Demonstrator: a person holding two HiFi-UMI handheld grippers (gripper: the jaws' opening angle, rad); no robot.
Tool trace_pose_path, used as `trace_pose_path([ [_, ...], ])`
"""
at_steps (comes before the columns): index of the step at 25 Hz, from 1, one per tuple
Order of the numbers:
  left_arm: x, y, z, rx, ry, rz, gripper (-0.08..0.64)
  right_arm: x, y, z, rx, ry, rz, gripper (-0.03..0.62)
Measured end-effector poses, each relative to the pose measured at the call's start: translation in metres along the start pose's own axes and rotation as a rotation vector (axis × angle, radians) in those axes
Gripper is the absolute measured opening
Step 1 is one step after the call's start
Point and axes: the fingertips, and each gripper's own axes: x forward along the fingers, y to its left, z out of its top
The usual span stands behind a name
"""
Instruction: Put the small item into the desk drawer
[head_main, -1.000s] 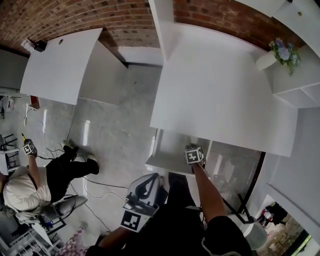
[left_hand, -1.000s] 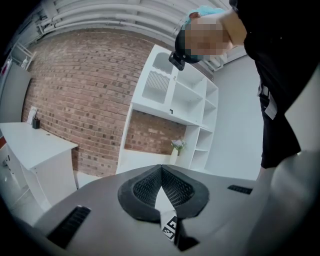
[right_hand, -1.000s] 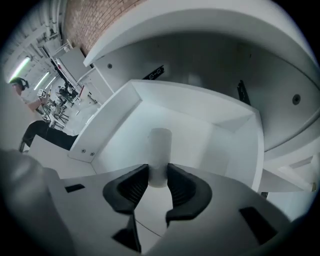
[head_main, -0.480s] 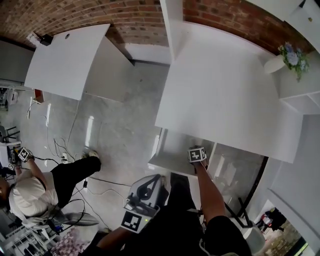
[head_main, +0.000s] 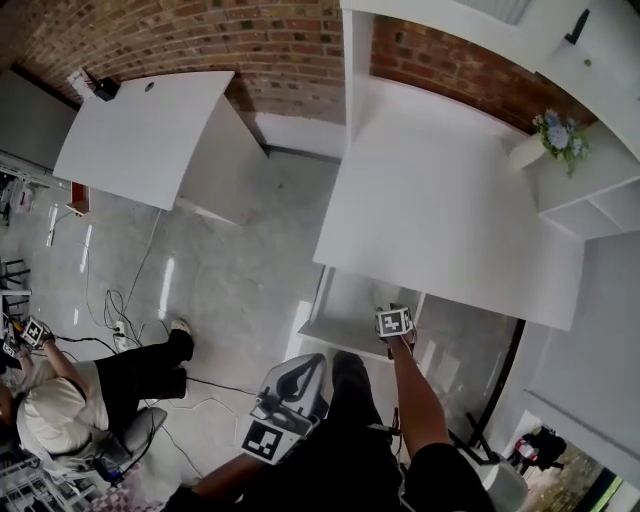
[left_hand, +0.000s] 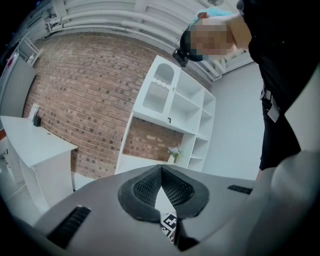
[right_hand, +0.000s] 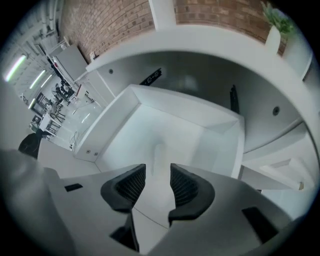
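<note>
The white desk drawer (head_main: 352, 300) is standing pulled out from under the white desk (head_main: 450, 210), open, shallow and rectangular, its pale floor facing up. On that floor, near the middle, 1 faint elongated white shape (right_hand: 158, 152) is lying lengthwise; it is too blurred to tell whether this is the small item.

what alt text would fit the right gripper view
The right gripper, its jaws opening with nothing gripped between them, points down into an open white drawer under a white desk. A brick wall shows behind.
</note>
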Motion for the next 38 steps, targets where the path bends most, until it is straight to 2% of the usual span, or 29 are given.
trace_pose_path([
  [3, -0.03, -0.008, 0.016, 0.001, -0.04, -0.024, 0.023, -0.043, 0.027, -0.004, 0.031, -0.023, 0.032, 0.169],
  [4, -0.042, -0.011, 0.022, 0.004, -0.051, -0.034, 0.023, -0.062, 0.03, -0.001, 0.021, -0.06, 0.007, 0.166],
  [7, -0.082, -0.02, 0.032, 0.037, -0.081, -0.082, 0.023, -0.129, 0.044, 0.01, 0.014, -0.22, -0.058, 0.153],
  [12, -0.155, -0.033, 0.039, 0.056, -0.155, -0.14, 0.023, -0.25, 0.095, -0.007, 0.158, -0.463, -0.039, 0.099],
  [15, -0.197, -0.038, 0.035, 0.063, -0.173, -0.15, 0.023, -0.305, 0.134, -0.034, 0.179, -0.573, -0.038, 0.054],
  [20, -0.249, -0.06, 0.021, 0.06, -0.168, -0.198, 0.023, -0.383, 0.196, -0.095, 0.169, -0.696, -0.073, 0.016],
  [26, -0.291, -0.089, 0.006, 0.05, -0.151, -0.226, 0.023, -0.462, 0.258, -0.143, 0.139, -0.837, -0.08, 0.014],
  [34, -0.305, -0.141, -0.006, 0.071, -0.135, -0.231, 0.023, -0.537, 0.27, -0.189, 0.111, -0.963, -0.131, 0.014],
  [38, -0.311, -0.16, -0.01, 0.093, -0.132, -0.214, 0.023, -0.565, 0.268, -0.204, 0.094, -1.005, -0.124, 0.014],
])
